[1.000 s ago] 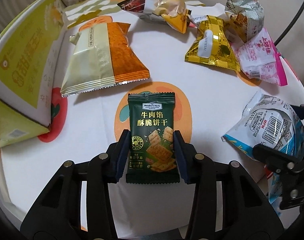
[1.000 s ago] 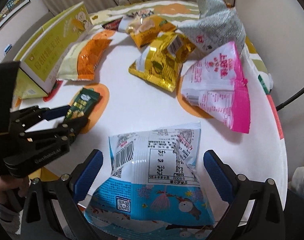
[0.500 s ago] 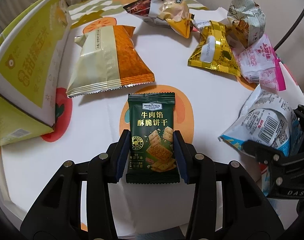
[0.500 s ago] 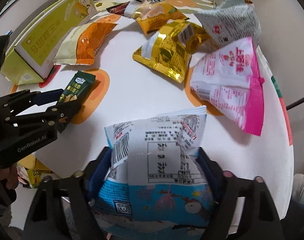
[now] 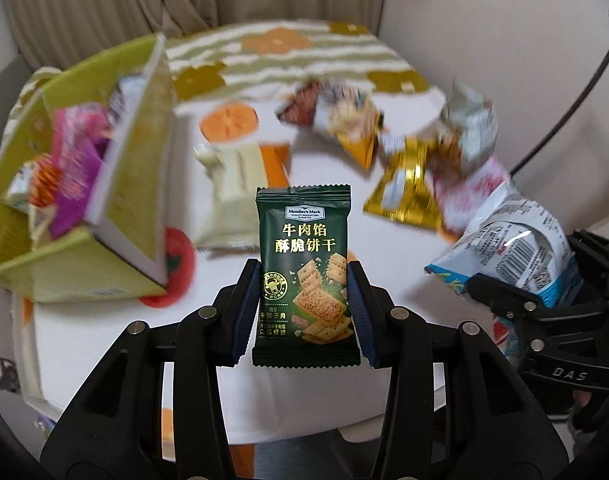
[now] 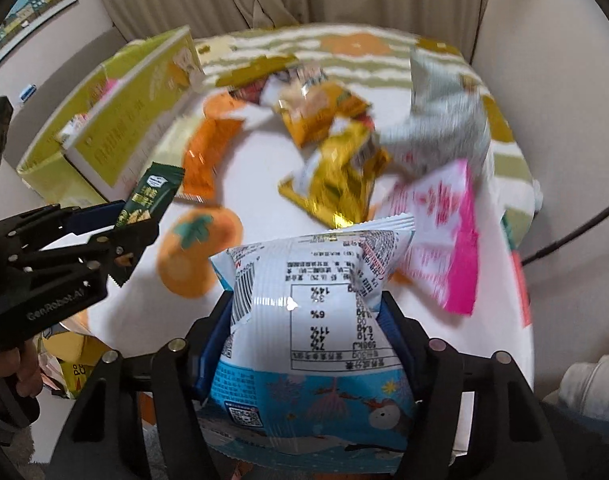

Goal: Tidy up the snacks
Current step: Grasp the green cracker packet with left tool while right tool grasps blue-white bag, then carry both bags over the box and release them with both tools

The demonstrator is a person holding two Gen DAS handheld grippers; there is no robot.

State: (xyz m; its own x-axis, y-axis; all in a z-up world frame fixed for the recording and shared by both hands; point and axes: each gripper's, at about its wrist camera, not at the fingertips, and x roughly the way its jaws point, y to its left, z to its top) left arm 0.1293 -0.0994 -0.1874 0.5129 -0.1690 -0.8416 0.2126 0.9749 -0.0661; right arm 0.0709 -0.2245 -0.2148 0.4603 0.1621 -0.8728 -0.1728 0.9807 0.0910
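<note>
My left gripper (image 5: 302,266) is shut on a dark green biscuit packet (image 5: 304,216), held upright above the table. From the right wrist view the same packet (image 6: 152,196) sticks up out of the left gripper (image 6: 132,228). The jaws of my right gripper (image 6: 306,304) are closing, and their pads press the sides of a white and blue snack bag (image 6: 328,340), which is lifted off the table. In the left wrist view that bag (image 5: 512,240) shows at the right. An open yellow-green carton (image 5: 132,184) with several packets inside lies at the left.
On the round table with the persimmon-print cloth (image 5: 104,340) lie an orange and cream packet (image 5: 240,184), a gold packet (image 5: 404,196), a pink and white bag (image 6: 444,220), a silver bag (image 6: 444,120) and a yellow one (image 6: 316,112). A curtain hangs behind.
Both grippers have risen, lifting their packets off the table. The right jaws went from wide apart to pressing on the white and blue bag. The carton's inside has come into view.
</note>
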